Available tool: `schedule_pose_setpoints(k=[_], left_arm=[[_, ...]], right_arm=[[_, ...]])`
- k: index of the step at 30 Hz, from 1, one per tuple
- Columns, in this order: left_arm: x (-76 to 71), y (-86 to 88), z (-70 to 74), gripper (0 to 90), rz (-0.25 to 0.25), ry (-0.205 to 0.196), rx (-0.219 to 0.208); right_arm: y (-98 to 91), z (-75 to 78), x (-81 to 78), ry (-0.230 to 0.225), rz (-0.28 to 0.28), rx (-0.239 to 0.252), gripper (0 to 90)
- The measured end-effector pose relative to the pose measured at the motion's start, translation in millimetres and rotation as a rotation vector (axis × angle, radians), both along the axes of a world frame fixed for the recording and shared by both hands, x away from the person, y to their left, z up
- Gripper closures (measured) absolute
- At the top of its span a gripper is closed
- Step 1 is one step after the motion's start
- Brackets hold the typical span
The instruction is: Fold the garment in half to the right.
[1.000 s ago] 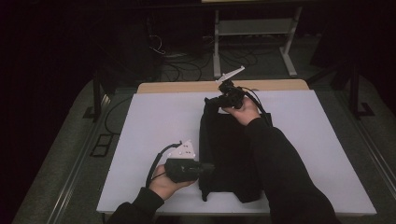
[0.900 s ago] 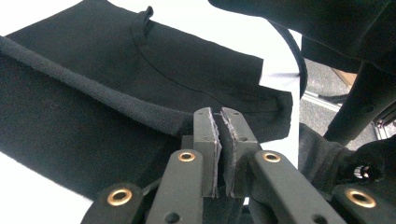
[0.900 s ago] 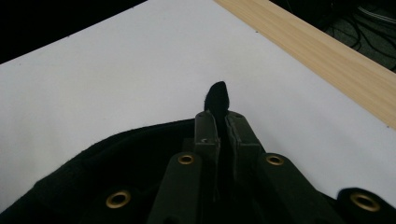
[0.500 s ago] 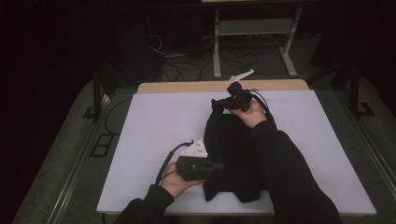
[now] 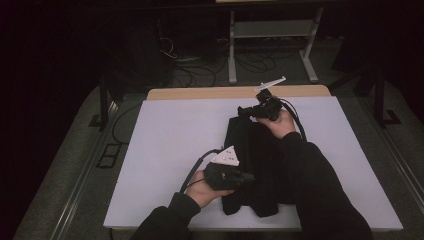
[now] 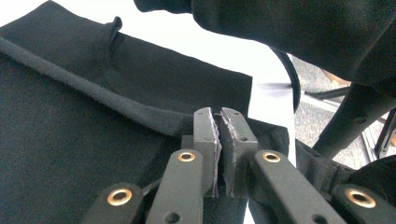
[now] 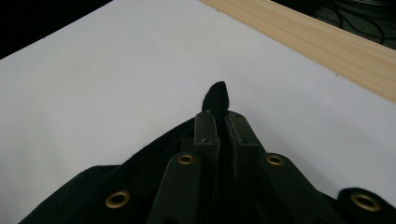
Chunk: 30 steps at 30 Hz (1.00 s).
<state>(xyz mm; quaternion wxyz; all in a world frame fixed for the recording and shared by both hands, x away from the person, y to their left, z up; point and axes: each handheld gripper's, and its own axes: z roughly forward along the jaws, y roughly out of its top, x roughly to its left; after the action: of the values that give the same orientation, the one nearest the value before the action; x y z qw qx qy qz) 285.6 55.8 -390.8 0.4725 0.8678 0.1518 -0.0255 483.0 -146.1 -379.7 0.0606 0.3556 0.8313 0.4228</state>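
Two tongs grip one black garment that lies along the middle of the white surface, running from the near edge toward the far side. The left tongs sit at the garment's near left edge, held low in the person's left hand; in the left gripper view the jaws are clenched on a fold of the cloth, with only a thin slit between the pads and dark fabric spreading out to the left of them. The right tongs are at the garment's far end, held by the right hand, whose dark sleeve crosses over the cloth. In the right gripper view these jaws are also clamped together on the fabric, and a small pointed tip of cloth sticks up just beyond the pads, above the bare white surface. A strip of pale wood edges the surface on its far side.
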Motion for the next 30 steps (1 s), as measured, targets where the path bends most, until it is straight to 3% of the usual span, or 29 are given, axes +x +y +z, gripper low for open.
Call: schedule_pose_setpoints(k=[11, 30], left_arm=[[3.6, -22.1, 1.2, 83.4, -0.021, 0.003, 0.009], [5.3, -52.4, 8.2, 83.4, -0.050, -0.009, 0.027]], right_arm=[[-27.4, 0.3, 0.3, 0.008, -0.044, 0.042, 82.6], [-58.2, -8.3, -0.6, 0.020, -0.088, 0.061, 82.6]])
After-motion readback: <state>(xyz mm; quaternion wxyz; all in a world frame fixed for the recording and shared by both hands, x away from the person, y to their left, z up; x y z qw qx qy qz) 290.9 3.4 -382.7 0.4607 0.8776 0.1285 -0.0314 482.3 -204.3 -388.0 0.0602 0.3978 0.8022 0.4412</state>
